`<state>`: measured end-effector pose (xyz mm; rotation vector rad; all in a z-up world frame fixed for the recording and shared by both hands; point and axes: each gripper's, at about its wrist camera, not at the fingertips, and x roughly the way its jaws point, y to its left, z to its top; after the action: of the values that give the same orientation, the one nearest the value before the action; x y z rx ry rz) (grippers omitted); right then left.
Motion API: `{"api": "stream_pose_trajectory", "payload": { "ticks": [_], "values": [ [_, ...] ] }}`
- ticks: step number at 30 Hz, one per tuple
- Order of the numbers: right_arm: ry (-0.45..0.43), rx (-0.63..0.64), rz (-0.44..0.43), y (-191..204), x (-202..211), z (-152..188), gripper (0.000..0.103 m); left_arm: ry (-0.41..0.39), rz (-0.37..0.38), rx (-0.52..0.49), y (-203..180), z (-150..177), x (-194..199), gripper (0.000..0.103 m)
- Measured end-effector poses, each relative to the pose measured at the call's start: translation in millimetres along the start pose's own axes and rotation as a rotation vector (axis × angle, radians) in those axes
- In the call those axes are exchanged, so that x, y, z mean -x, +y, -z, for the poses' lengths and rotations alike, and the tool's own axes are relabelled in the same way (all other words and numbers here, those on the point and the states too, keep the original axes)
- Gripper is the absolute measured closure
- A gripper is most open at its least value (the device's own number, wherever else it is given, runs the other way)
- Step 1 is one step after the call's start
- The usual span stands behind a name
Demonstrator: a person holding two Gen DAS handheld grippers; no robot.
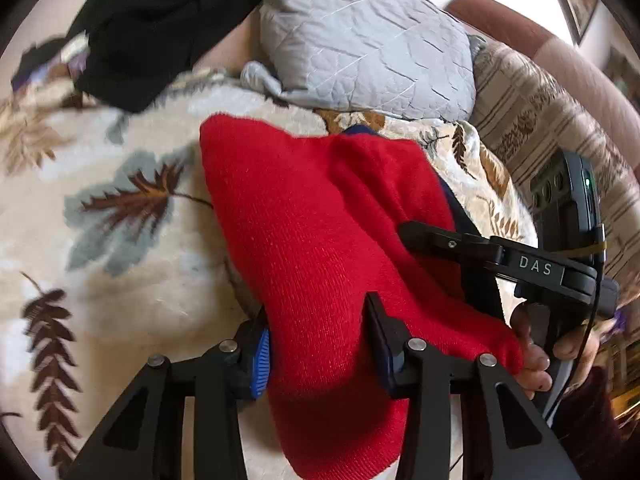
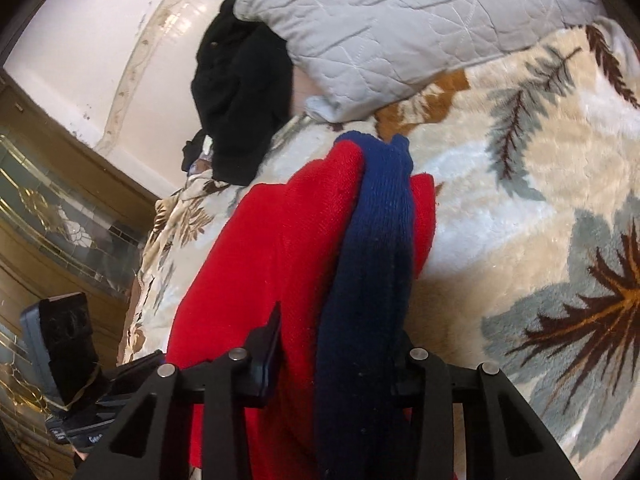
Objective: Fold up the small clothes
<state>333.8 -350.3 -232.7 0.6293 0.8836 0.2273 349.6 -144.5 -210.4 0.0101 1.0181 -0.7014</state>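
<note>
A red knit garment [image 1: 304,216] with a navy blue part [image 2: 372,248] lies partly lifted over the leaf-patterned blanket [image 1: 120,200]. My left gripper [image 1: 320,344] is shut on the red knit near its lower edge; the cloth hangs between and below its fingers. My right gripper [image 2: 340,352] is shut on the red and navy folds of the same garment. The right gripper also shows in the left wrist view [image 1: 436,236], its finger lying over the garment's right side.
A grey quilted pillow [image 1: 360,36] lies behind the garment. A black garment [image 1: 152,28] is heaped at the back left. A striped sofa arm [image 1: 560,120] is at the right. A wooden glass-fronted cabinet [image 2: 52,216] stands beyond the blanket's edge.
</note>
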Motion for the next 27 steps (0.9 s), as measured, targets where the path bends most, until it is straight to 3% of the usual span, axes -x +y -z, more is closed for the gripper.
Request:
{"api": "stream_pose_trajectory", "payload": {
  "ticks": [6,16,27],
  "values": [
    [-0.036,0.036,-0.016,25.1,13.4,13.3,0.062,-0.046,-0.069,-0.062,-13.1,6.4,34.0,0.059],
    [-0.099,0.060,-0.063,55.7,40.7,37.5,0.062,-0.109,-0.119,-0.117,-27.9,27.7,83.2,0.059],
    [-0.090,0.063,-0.085,75.7,46.4,68.1,0.062,-0.127,-0.181,-0.129,-30.6,59.1,111.3,0.059]
  ]
}}
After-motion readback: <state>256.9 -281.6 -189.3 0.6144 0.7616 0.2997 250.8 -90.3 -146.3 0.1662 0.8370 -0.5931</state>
